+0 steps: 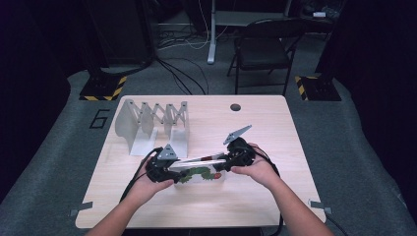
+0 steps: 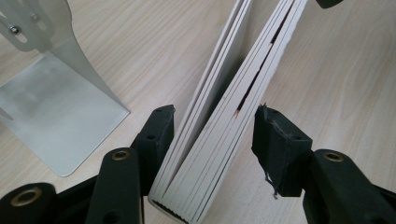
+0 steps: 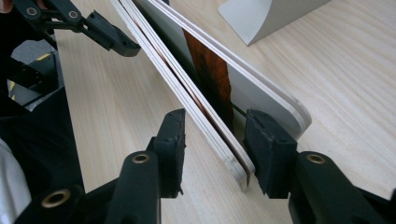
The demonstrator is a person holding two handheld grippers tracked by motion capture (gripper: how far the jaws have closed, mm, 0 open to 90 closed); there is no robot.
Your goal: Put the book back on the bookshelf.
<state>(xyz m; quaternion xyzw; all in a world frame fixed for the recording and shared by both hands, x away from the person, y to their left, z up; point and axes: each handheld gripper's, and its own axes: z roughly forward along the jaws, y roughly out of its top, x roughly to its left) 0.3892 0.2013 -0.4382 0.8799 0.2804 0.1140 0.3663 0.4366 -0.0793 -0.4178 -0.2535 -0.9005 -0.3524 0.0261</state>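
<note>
A white board book [image 1: 196, 173] with a green caterpillar on its cover stands on its long edge, tilted, on the wooden table [image 1: 255, 123]. My left gripper [image 1: 172, 172] is at the book's left end. In the left gripper view its jaws [image 2: 214, 114] press both covers just above the spine, and the pages [image 2: 243, 70] fan apart beyond them. My right gripper [image 1: 223, 164] is at the other end. In the right gripper view it [image 3: 215, 119] is open: one jaw is outside a stack of pages [image 3: 205, 112], the other sits between that stack and the outer cover [image 3: 271, 93].
A grey metal accordion book rack [image 1: 152, 123] stands behind the book at the table's back left; its base plate [image 2: 56, 107] is close to my left gripper. A cable hole [image 1: 235, 106] is near the far edge. A folding chair [image 1: 263, 49] is beyond the table.
</note>
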